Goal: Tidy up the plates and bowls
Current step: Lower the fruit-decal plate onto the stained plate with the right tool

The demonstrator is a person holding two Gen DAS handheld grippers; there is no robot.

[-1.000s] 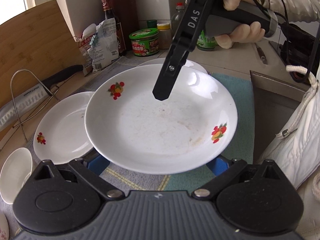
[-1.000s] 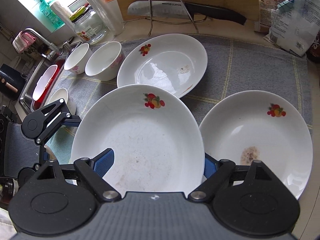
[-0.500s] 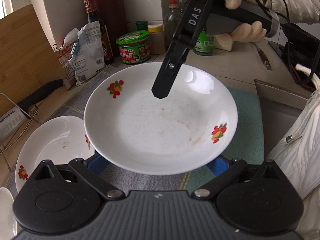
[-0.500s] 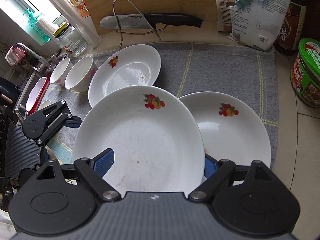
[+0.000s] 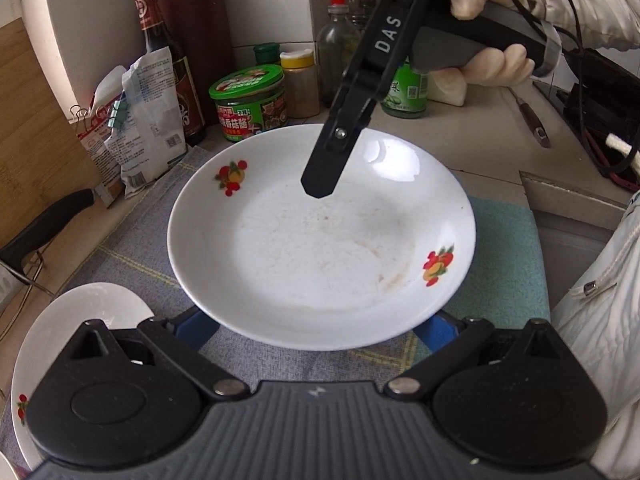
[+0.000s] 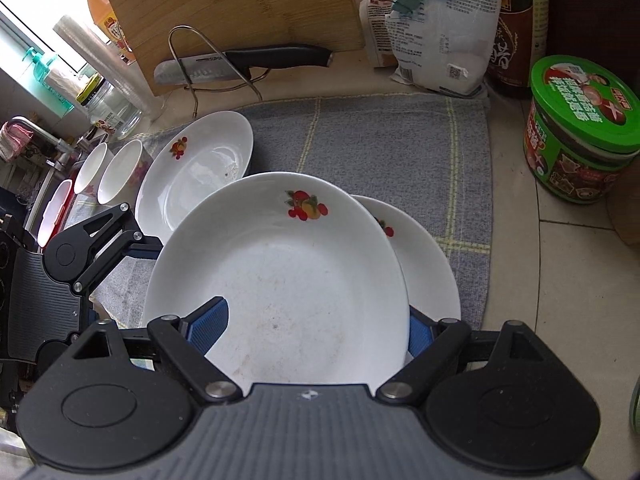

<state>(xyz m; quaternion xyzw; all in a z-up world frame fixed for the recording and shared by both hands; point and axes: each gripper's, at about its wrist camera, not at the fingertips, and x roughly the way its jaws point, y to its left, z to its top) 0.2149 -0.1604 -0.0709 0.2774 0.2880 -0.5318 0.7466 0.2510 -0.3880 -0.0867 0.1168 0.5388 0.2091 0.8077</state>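
Grey mat [image 6: 384,148], plate [image 6: 280,280] overhanging

three white plates [image 6: 276,280] with fruit prints – one raised, one [image 6: 424,268] partly under it, one [image 6: 196,168] further left. two white bowls [image 6: 120,172] side by side, plus one red-rimmed dish [image 6: 54,210] at the sink edge. one knife [image 6: 248,62] on one wire stand [image 6: 188,64]. one wooden board [image 6: 240,12]. one green-lidded tub [image 6: 580,128]. two clipped bags [image 6: 436,24]. one grey checked cloth [image 6: 380,144] – one teal cloth [image 5: 508,256] beside it. two grippers [image 6: 308,324], left [image 5: 316,326].
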